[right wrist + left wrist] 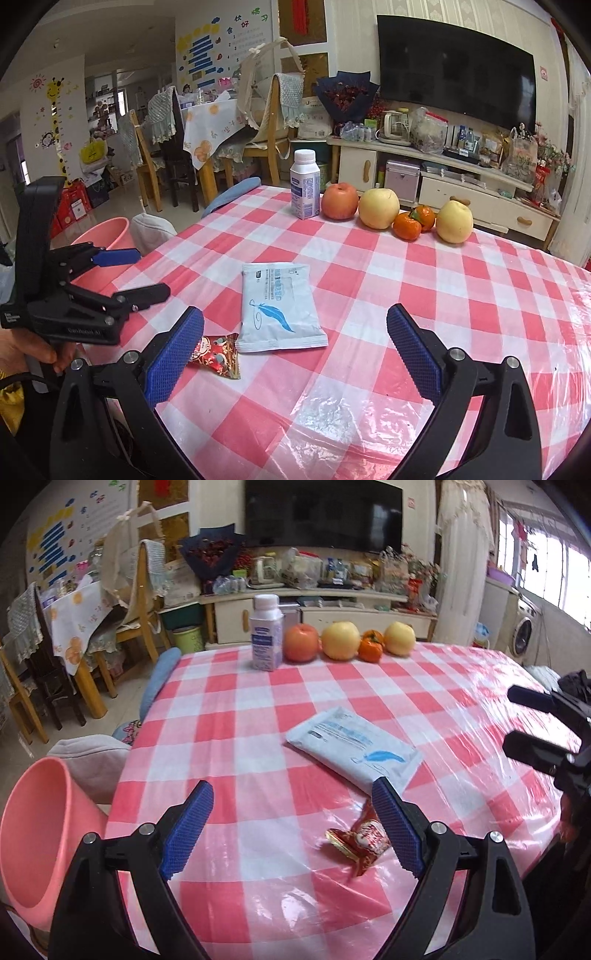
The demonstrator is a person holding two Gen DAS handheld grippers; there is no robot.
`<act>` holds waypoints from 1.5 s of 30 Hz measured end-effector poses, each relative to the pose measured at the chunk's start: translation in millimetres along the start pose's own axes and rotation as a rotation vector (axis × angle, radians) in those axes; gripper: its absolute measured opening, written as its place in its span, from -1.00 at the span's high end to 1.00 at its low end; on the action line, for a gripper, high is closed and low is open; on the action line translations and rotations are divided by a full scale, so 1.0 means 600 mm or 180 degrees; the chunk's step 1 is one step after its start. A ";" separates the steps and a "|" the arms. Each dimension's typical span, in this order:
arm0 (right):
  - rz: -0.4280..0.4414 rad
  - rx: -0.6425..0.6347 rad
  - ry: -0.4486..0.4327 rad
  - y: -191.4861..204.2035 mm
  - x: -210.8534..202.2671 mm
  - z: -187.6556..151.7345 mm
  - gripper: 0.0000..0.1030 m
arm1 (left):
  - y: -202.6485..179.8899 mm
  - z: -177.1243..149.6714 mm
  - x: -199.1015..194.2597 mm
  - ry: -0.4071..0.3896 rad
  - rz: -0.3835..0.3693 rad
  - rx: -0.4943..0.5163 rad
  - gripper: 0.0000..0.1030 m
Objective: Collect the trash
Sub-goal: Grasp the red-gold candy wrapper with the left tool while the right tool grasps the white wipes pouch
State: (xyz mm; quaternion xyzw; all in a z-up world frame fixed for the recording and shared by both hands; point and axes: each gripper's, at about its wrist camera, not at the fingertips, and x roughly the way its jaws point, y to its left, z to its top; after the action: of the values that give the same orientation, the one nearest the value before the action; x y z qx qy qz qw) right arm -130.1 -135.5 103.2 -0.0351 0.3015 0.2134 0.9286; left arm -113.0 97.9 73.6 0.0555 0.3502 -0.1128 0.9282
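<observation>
A crumpled red candy wrapper (364, 840) (218, 354) lies near the front edge of the red-and-white checked table. Just beyond it lies a flat white wipes packet (354, 749) (277, 306) with a blue feather print. My left gripper (291, 827) (144, 273) is open above the table's left front, the wrapper just inside its right pad. My right gripper (295, 354) (517, 723) is also open and holds nothing, with the wrapper by its left pad. A pink bin (37, 834) (107, 232) stands on the floor at the table's left.
At the far edge of the table (258, 849) stand a white bottle (267, 635) (304, 184), an apple (301, 642), two yellow pears and tangerines. Cushioned seats sit beside the bin. A person's hand (22, 350) holds the left gripper.
</observation>
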 end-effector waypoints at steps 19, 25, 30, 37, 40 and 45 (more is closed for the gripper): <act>0.0347 0.0618 0.0286 -0.092 0.028 0.009 -0.90 | -0.074 -0.030 0.068 0.0511 -0.0586 0.0321 -0.71; 0.0501 0.0583 0.0472 -0.080 0.057 0.011 -0.90 | -0.071 -0.032 0.084 0.0578 -0.0677 0.0539 -0.70; 0.0551 0.0473 0.0646 -0.060 0.085 0.010 -0.90 | -0.069 -0.033 0.097 0.0650 -0.0748 0.0613 -0.70; 0.0548 0.0427 0.0796 -0.045 0.119 0.008 -0.90 | -0.092 -0.048 0.115 0.0859 -0.0898 0.0846 -0.70; 0.0537 0.0416 0.0825 -0.041 0.130 0.009 -0.90 | -0.098 -0.052 0.118 0.0922 -0.1028 0.0873 -0.65; 0.0472 0.0417 0.0887 -0.041 0.151 0.009 -0.90 | -0.099 -0.051 0.114 0.0906 -0.1086 0.0875 -0.57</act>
State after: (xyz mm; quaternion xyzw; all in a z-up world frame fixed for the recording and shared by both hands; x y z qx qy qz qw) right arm -51.3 -122.8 54.0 0.0186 0.4423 0.2543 0.8599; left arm -97.5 34.0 4.2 0.1365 0.4629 -0.3052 0.8209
